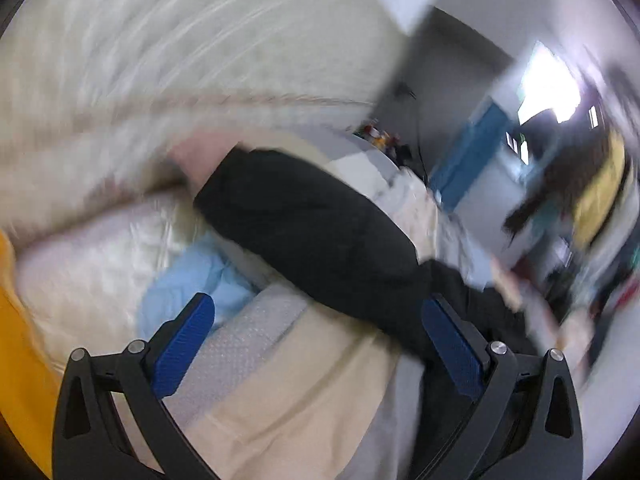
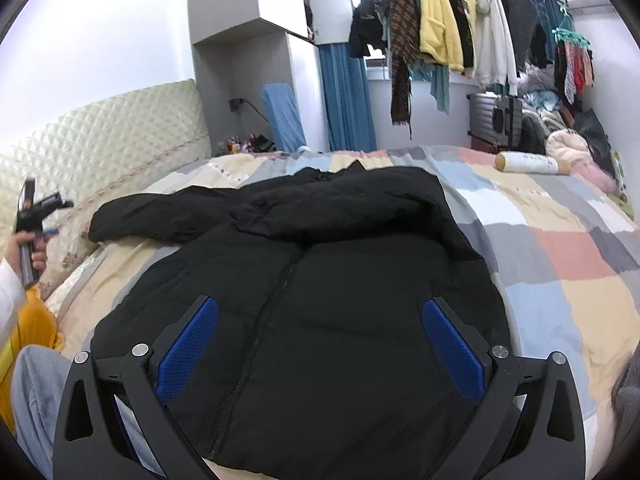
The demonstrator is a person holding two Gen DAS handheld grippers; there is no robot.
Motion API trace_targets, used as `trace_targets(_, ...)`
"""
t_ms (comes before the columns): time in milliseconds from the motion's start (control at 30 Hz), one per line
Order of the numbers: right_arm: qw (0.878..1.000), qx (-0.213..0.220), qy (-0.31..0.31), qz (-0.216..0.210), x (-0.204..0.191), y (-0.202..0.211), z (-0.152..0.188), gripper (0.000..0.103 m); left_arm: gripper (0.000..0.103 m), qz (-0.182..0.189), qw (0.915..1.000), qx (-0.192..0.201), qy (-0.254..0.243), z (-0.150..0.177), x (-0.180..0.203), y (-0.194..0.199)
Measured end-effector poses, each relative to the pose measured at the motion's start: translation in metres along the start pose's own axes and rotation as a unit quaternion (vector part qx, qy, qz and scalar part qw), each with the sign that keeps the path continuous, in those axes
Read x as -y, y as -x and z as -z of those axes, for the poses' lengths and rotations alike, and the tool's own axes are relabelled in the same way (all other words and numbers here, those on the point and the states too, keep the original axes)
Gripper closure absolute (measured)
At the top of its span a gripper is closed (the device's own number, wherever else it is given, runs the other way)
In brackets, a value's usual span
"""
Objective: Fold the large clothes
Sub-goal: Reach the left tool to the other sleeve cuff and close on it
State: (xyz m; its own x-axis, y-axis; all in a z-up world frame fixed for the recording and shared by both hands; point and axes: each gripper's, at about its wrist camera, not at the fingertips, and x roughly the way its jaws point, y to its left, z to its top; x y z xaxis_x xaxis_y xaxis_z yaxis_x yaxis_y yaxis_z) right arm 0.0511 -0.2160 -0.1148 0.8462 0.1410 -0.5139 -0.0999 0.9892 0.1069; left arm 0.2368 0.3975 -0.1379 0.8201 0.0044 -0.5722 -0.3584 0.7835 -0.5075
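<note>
A large black puffer jacket (image 2: 320, 280) lies front up on the bed, zip closed, one sleeve stretched out to the left (image 2: 160, 216). My right gripper (image 2: 318, 312) is open and empty, hovering above the jacket's lower half. My left gripper (image 1: 318, 312) is open and empty; its view is blurred by motion and shows the black sleeve (image 1: 312, 232) beyond the fingers. The left gripper also shows in the right wrist view (image 2: 40, 208), held up at the far left near the headboard, apart from the jacket.
The bed has a checked pastel cover (image 2: 560, 248) and a quilted cream headboard (image 2: 100, 132). A pale cylinder pillow (image 2: 528, 162) lies at the far right. A rack of hanging clothes (image 2: 460, 20) and piled items stand behind. A light blue cloth (image 1: 188, 280) lies by the pillows.
</note>
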Motion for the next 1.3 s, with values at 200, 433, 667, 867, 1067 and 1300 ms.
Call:
trace_targets(200, 0.999, -0.024, -0.022, 0.009, -0.001, -0.019, -0.003, 0.000, 0.001, 0.050, 0.9940, -0.002, 0.097, -0.012, -0.055, -0.063)
trace_targets(433, 0.998, -0.037, -0.043, 0.024, -0.005, -0.043, -0.009, 0.000, 0.001, 0.033, 0.9932, -0.005, 0.112, -0.034, -0.069, -0.127)
trace_targets(667, 0.997, -0.045, -0.042, 0.046, -0.007, -0.059, -0.012, 0.000, 0.006, 0.020, 0.9900, 0.001, 0.140, -0.036, -0.077, -0.168)
trace_targets(867, 0.997, -0.053, -0.042, 0.048, -0.006, -0.063, -0.012, 0.000, 0.044, 0.009, 0.9879, 0.023, 0.153, -0.037, -0.069, -0.166)
trace_targets(1067, 0.997, -0.045, -0.041, 0.040, -0.007, -0.056, -0.014, 0.000, 0.094, -0.017, 0.9906, 0.033, 0.132, -0.053, -0.051, -0.144)
trace_targets(1300, 0.998, -0.031, -0.031, 0.042, -0.008, -0.045, -0.015, 0.000, 0.100, -0.064, 0.9936, 0.070, 0.061, -0.079, -0.006, -0.094)
